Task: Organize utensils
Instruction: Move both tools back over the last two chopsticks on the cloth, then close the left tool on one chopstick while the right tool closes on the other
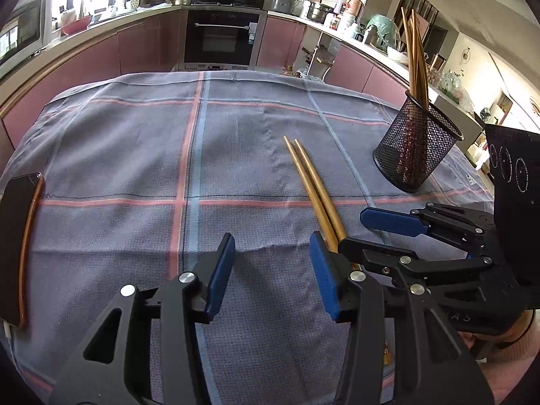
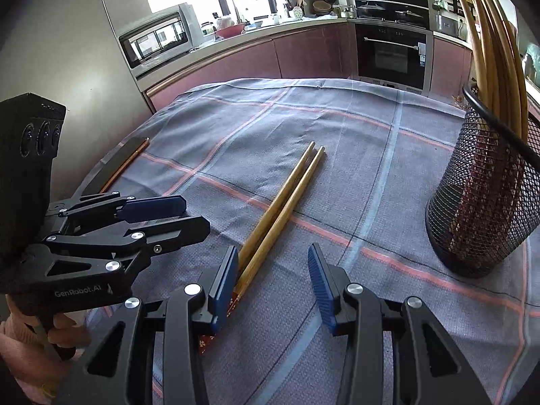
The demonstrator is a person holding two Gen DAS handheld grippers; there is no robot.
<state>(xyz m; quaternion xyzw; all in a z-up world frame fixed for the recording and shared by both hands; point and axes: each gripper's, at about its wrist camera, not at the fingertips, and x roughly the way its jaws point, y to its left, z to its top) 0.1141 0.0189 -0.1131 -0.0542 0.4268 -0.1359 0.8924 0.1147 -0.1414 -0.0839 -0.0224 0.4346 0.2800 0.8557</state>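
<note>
Two golden chopsticks point(image 1: 312, 182) lie side by side on the checked tablecloth; they also show in the right wrist view point(image 2: 287, 199). A black mesh holder point(image 1: 415, 145) with several chopsticks standing in it sits at the right, and shows in the right wrist view point(image 2: 482, 199) too. My left gripper point(image 1: 271, 266) is open and empty, just left of the chopsticks' near ends. My right gripper point(image 2: 273, 280) is open and empty, its left finger beside the chopsticks' patterned near ends. The right gripper point(image 1: 357, 233) shows in the left view, the left gripper point(image 2: 189, 214) in the right view.
A dark phone point(image 1: 18, 243) lies at the table's left edge, also in the right wrist view point(image 2: 118, 165). The tablecloth point(image 1: 135, 155) covers the table. Kitchen counters, an oven point(image 1: 221, 37) and a microwave point(image 2: 158, 37) stand behind.
</note>
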